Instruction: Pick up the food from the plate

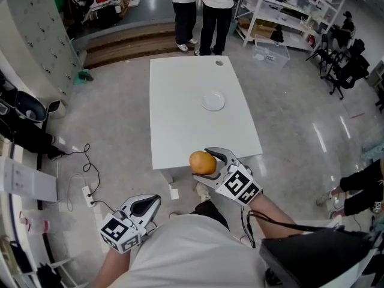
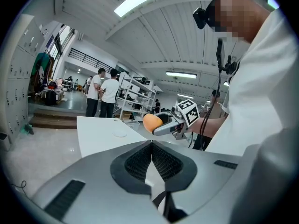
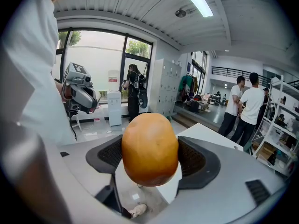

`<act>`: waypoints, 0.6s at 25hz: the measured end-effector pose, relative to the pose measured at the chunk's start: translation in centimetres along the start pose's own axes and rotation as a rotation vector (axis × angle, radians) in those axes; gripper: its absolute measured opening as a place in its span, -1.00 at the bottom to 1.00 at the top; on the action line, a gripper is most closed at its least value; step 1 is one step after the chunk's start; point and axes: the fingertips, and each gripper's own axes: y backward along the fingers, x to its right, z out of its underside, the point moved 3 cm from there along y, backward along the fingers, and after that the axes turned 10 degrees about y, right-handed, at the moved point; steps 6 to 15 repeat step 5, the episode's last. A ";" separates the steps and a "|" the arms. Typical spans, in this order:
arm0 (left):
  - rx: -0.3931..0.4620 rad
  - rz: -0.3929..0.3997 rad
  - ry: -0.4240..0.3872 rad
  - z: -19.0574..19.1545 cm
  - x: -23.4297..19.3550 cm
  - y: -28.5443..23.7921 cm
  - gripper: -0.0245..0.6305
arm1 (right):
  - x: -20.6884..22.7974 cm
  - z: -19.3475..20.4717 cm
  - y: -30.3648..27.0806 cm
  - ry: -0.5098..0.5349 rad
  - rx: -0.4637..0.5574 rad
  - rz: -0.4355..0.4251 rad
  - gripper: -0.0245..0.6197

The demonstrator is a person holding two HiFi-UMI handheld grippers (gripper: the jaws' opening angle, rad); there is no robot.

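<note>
A smooth orange-brown bun fills the right gripper view, clamped between the jaws of my right gripper. In the head view the bun hangs at the near edge of the white table, off to the near side of the small white plate, which lies bare in the table's middle. My left gripper is low at my left side, off the table, jaws shut with nothing between them. From the left gripper view the bun shows in the other gripper.
Two people stand at the table's far end by wooden steps. Metal shelving lines the back right. Cables and a power strip lie on the floor at the left. Grey lockers stand far left.
</note>
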 end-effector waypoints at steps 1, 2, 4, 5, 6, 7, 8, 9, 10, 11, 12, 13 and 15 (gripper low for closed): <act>-0.001 0.002 -0.001 -0.1 0.1 -0.1 -0.89 | 0.1 0.0 0.1 -0.002 0.000 0.002 0.18; -0.002 0.003 -0.003 -0.2 0.1 -0.3 -0.89 | 0.3 0.1 0.2 -0.003 0.000 0.005 0.18; -0.002 0.004 -0.006 -0.4 0.0 -0.4 -0.89 | 0.5 0.2 0.2 -0.005 0.000 0.009 0.18; -0.002 0.005 -0.007 -0.4 -0.2 -0.5 -0.89 | 0.5 0.2 0.2 -0.006 0.000 0.011 0.18; -0.002 0.005 -0.007 -0.4 -0.2 -0.5 -0.89 | 0.5 0.2 0.2 -0.006 0.000 0.011 0.18; -0.002 0.005 -0.007 -0.4 -0.2 -0.5 -0.89 | 0.5 0.2 0.2 -0.006 0.000 0.011 0.18; -0.002 0.005 -0.007 -0.4 -0.2 -0.5 -0.89 | 0.5 0.2 0.2 -0.006 0.000 0.011 0.18; -0.002 0.005 -0.007 -0.4 -0.2 -0.5 -0.89 | 0.5 0.2 0.2 -0.006 0.000 0.011 0.18; -0.002 0.005 -0.007 -0.4 -0.2 -0.5 -0.89 | 0.5 0.2 0.2 -0.006 0.000 0.011 0.18; -0.002 0.005 -0.007 -0.4 -0.2 -0.5 -0.89 | 0.5 0.2 0.2 -0.006 0.000 0.011 0.18; -0.002 0.005 -0.007 -0.4 -0.2 -0.5 -0.89 | 0.5 0.2 0.2 -0.006 0.000 0.011 0.18; -0.002 0.005 -0.007 -0.4 -0.2 -0.5 -0.89 | 0.5 0.2 0.2 -0.006 0.000 0.011 0.18; -0.002 0.005 -0.007 -0.4 -0.2 -0.5 -0.89 | 0.5 0.2 0.2 -0.006 0.000 0.011 0.18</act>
